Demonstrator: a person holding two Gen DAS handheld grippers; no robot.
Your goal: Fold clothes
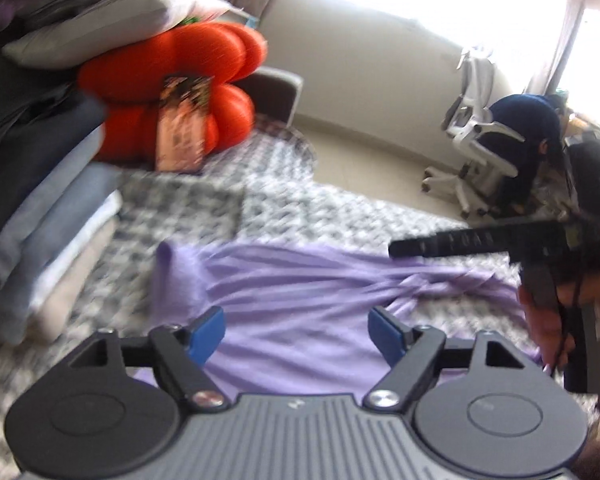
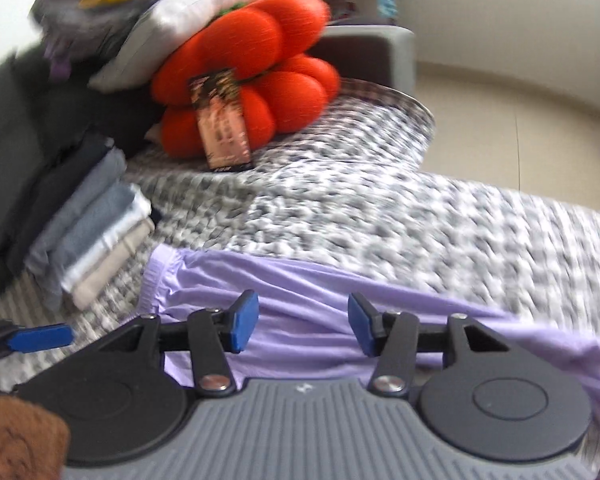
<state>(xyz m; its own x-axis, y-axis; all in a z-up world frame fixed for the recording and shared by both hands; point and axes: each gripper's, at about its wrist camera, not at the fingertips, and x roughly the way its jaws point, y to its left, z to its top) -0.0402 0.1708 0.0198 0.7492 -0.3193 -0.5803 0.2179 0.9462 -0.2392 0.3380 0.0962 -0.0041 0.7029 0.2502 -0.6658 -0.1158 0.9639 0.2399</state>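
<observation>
A lilac garment (image 1: 300, 300) lies spread and wrinkled on a grey-and-white patterned bedspread (image 1: 340, 208). My left gripper (image 1: 298, 334) hangs just above it, open, with nothing between its blue pads. In the right wrist view the same lilac garment (image 2: 300, 284) stretches across the bed, and my right gripper (image 2: 303, 326) is open over it, holding nothing. The right gripper's black body, held by a hand, shows at the right of the left wrist view. A blue fingertip (image 2: 40, 338) of the left gripper shows at the left edge of the right wrist view.
A stack of folded clothes (image 2: 88, 240) sits at the left of the bed. Behind it lie an orange pumpkin-shaped cushion (image 2: 252, 80) with a card tag, and a white pillow (image 1: 112, 24). A white office chair (image 1: 480, 148) stands on the floor beyond the bed.
</observation>
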